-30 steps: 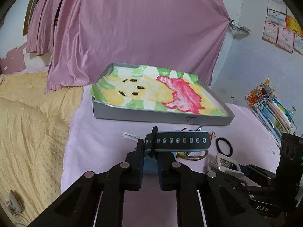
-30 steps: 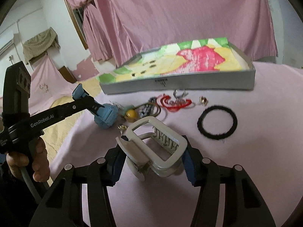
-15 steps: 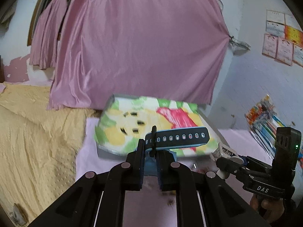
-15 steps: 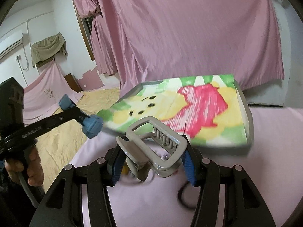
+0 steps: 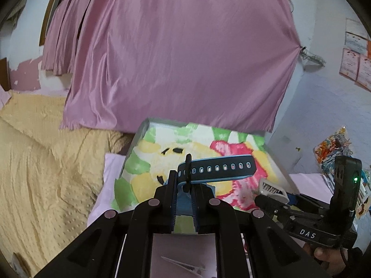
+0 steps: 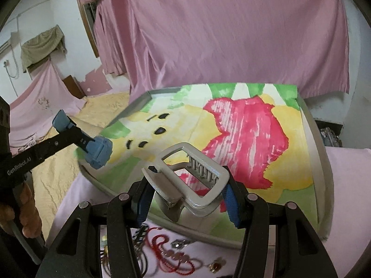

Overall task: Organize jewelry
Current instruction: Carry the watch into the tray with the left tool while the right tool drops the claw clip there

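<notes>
My left gripper (image 5: 184,185) is shut on a blue watch (image 5: 215,169), its punched strap jutting right above a grey tray (image 5: 139,136) lined with a painted sheet. From the right wrist view that same watch (image 6: 98,149) hangs over the tray's left corner (image 6: 136,102). My right gripper (image 6: 187,190) is shut on a grey claw hair clip (image 6: 187,173), held above the tray's near edge; the clip (image 5: 271,187) also shows low on the right in the left wrist view. A red bead necklace (image 6: 171,252), earrings and dark loops lie on the pink cloth below the right gripper.
A pink curtain (image 5: 185,58) hangs behind the tray. A yellow bedspread (image 5: 46,173) stretches to the left. Colourful books (image 5: 331,148) lean by the right wall. A thin clear clip (image 5: 183,264) lies on the pink cloth under my left gripper. A hand (image 6: 25,210) holds the left gripper's handle.
Both grippers have risen from the pink cloth and moved forward over the tray, each carrying its item. The loose jewelry has dropped to the bottom of the right wrist view.
</notes>
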Motion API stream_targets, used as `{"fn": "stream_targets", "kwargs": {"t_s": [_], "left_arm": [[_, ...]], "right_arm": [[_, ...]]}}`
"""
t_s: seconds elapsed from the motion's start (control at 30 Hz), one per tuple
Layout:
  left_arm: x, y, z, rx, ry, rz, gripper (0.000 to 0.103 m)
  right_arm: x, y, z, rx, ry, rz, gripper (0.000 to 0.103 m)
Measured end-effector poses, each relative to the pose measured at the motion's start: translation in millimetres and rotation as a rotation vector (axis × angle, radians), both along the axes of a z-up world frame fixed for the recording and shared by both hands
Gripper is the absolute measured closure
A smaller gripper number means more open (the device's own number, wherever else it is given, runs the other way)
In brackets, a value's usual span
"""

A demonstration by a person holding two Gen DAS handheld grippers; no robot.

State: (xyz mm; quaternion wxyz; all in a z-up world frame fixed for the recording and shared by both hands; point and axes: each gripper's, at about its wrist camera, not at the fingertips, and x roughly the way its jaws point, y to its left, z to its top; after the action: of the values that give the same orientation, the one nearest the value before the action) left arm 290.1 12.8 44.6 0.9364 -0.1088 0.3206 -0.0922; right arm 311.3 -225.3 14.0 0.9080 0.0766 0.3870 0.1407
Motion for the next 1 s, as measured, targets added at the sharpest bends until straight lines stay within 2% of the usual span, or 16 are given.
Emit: {"fn": "stream_targets", "kwargs": {"t_s": [0.4, 0.67, 0.8, 0.83, 0.93, 1.0], "left_arm": [[17, -7, -29, 0.020, 0.104, -0.018, 0.090], [10, -8, -29, 0.013, 0.086, -0.017, 0.077], [1, -5, -27, 0.018, 0.071, -0.005, 0.067], [-2, -5, -26, 0.020, 0.062, 0.000, 0.061], [-14, -1, -23, 0.008, 0.020, 0.015, 0.035], [-22, -1, -20, 0.007, -0.015, 0.022, 0.034]], "right_arm": [[15, 4, -25, -0.017, 0.076, 0.001, 0.053], [12, 2, -27, -0.017, 0.073, -0.009, 0.052], [1, -2, -20, -0.018, 0.030, -0.027, 0.045], [-3, -3, -18, -0.018, 0.015, -0.033, 0.043], [-14, -9, -9, -0.008, -0.031, -0.053, 0.039], [-23, -12, -4, -0.001, -0.061, -0.065, 0.037]]}}
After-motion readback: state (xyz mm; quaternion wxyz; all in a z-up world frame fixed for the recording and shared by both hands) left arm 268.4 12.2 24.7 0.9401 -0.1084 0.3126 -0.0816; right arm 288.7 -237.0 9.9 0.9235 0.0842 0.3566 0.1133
